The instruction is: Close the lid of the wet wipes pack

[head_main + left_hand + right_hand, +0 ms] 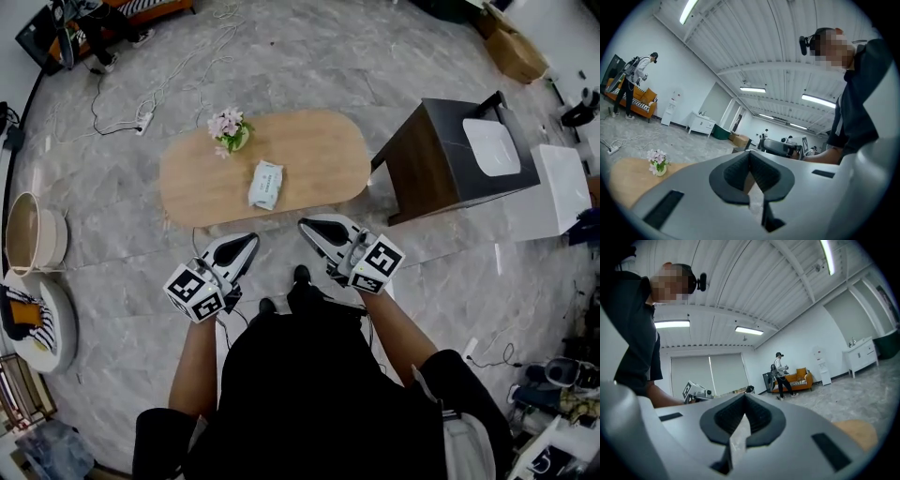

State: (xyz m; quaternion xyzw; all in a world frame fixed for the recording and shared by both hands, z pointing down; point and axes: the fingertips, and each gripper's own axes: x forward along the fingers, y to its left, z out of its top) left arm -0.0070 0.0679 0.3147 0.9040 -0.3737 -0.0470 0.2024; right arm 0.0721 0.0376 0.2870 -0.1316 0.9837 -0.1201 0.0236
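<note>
Now | one wipes pack [266,184] | left tongs [249,240], right tongs [306,226]: both pinched

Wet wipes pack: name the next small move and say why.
Probably carry the right gripper forward over the table toward the wet wipes pack: it and the left gripper hang short of the table's edge, jaws together, holding nothing.

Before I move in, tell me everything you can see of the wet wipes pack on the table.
The wet wipes pack is a soft-looking, white and pale bluish rectangular pouch. It lies flat near the middle of the oval wooden table, one short end toward the person. Only the table touches it: the flower vase stands apart, and the left gripper and right gripper hang short of the table. Its lid is too small to read.
</note>
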